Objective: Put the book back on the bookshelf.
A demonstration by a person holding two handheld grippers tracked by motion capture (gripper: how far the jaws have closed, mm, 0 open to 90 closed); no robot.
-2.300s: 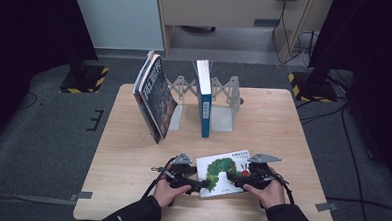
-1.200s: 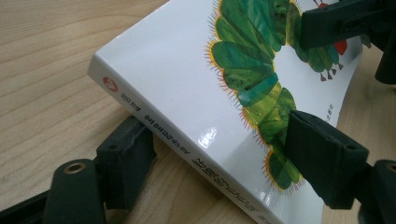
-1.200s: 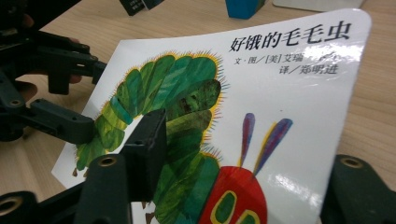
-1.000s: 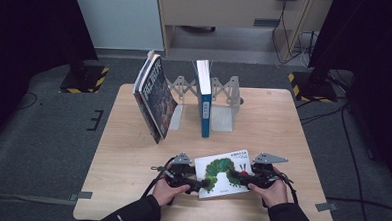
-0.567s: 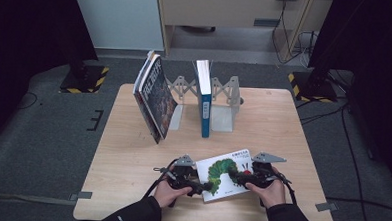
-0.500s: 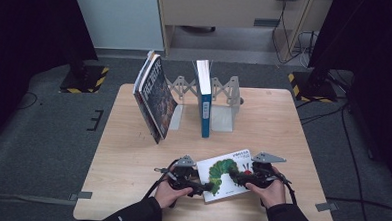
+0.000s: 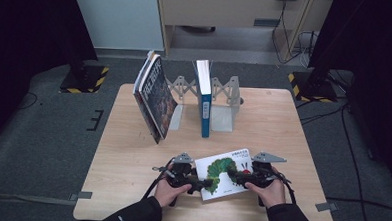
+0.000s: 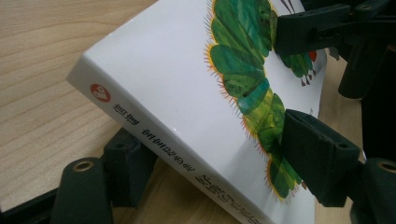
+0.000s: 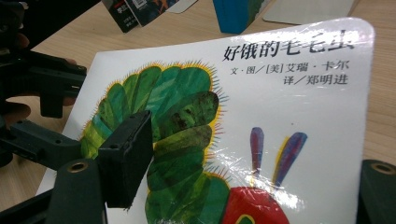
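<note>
book [image 7: 225, 172] lies near edge of table [image 7: 132, 153], spine left. left gripper [image 7: 201, 182] straddles the spine side, jaws just closing in; right gripper [image 7: 237, 178] has just widened over the right edge. stiff, light hardcover with a glossy, slippery cover, so i'd grip deep at the spine.

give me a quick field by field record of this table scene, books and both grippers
work in hand: both grippers at the caterpillar picture book near the table's front edge
left gripper: jaws astride the book's spine side, one under, one on the cover, just closing further
right gripper: jaws astride the opposite edge
book state: spine side raised off the table
behind: blue book upright in metal bookends; dark books leaning at left
</note>
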